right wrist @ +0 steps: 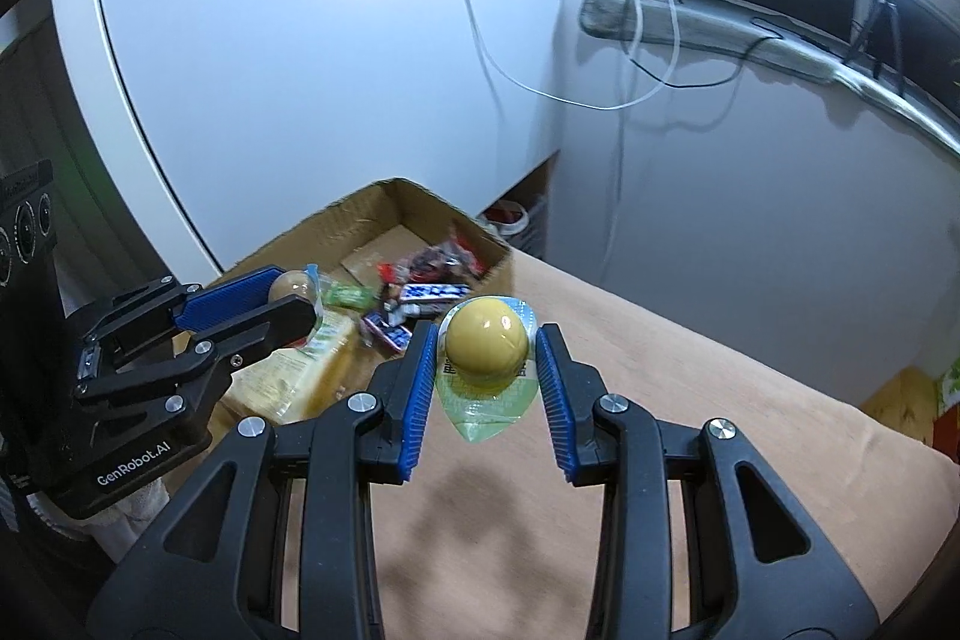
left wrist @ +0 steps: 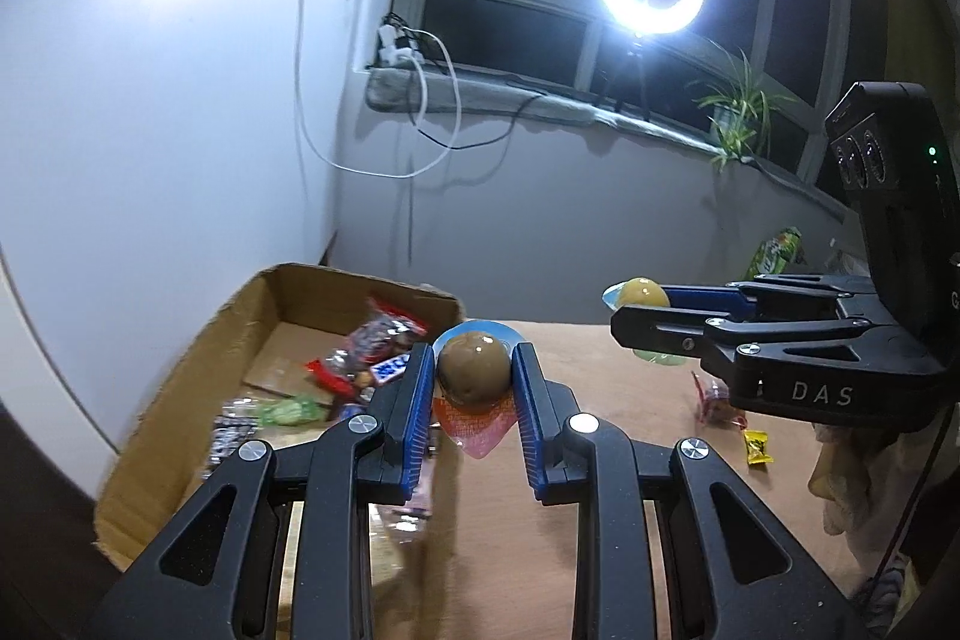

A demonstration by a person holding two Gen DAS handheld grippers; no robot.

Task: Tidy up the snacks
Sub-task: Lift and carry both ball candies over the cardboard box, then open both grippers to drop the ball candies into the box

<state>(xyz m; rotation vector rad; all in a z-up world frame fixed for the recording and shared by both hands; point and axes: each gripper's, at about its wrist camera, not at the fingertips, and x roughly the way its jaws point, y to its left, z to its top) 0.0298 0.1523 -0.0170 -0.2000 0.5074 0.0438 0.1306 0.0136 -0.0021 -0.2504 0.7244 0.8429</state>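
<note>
Table (left wrist: 600,358): a light wooden top, with the cardboard box at its left end and a few loose snacks to the right.
Cardboard box (left wrist: 180,370): open-topped, standing on the table by the white wall; inside lie red, dark, blue-and-white and green wrapped snacks (left wrist: 384,334).
Left gripper (left wrist: 474,370): blue-padded fingers clamped on a brown jelly cup (left wrist: 471,367) with an orange-red seal, held over the table just beside the box's near right corner.
Right gripper (right wrist: 486,349): fingers pressed on a yellow jelly cup (right wrist: 487,343) with a pale green seal, held above the table, right of the box and of the left gripper.
Green packet (left wrist: 777,250): at the table's far right edge.
Red candy (left wrist: 714,397): on the table, under the right gripper in the left wrist view.
Yellow candy (left wrist: 757,447): just beside the red one, nearer the camera.
</note>
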